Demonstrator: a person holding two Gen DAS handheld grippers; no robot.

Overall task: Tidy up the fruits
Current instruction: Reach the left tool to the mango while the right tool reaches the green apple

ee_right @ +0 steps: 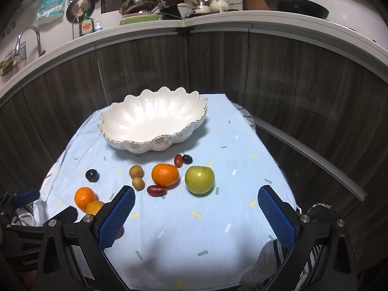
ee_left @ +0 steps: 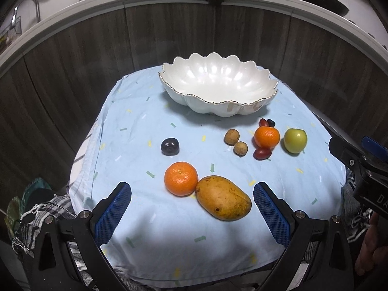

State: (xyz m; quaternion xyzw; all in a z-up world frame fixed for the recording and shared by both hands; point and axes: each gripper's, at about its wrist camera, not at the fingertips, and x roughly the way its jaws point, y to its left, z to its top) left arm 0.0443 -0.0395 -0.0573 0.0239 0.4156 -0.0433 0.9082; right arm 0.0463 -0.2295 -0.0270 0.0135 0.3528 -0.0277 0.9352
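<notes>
The left tool (ee_left: 192, 208) hangs low over the near end of the bench, its blue-padded jaws spread wide and gripping nothing; between them, on the cloth, lie a yellow mango (ee_left: 223, 197) and a mandarin (ee_left: 181, 178), the two touching. The right tool (ee_right: 196, 212) is likewise wide open and empty, held over bare light-blue cloth (ee_right: 184, 237) just short of a green apple (ee_right: 199, 179). Left of the apple sits a second mandarin (ee_right: 165, 174), with a red grape (ee_right: 157, 190) touching its near side and two more grapes, one red (ee_right: 178, 160) and one dark (ee_right: 187, 159), just behind it. Two small brown longans (ee_right: 136, 176) lie together to the left of that mandarin, and a dark plum (ee_right: 92, 175) sits alone farther left, well apart from the rest. Beyond all the fruit, at the far end of the bench, stands a white scalloped bowl (ee_right: 155, 143) with a gilt rim, holding nothing. In the left wrist view the right tool's black body shows at the right edge, with part of a hand (ee_left: 372, 245) below it. Behind the bench runs a curved run of dark wood cabinets (ee_left: 169, 34) under a pale kitchen counter (ee_right: 218, 23) crowded with dishes, a pan and a bottle of dish soap (ee_right: 86, 25).
</notes>
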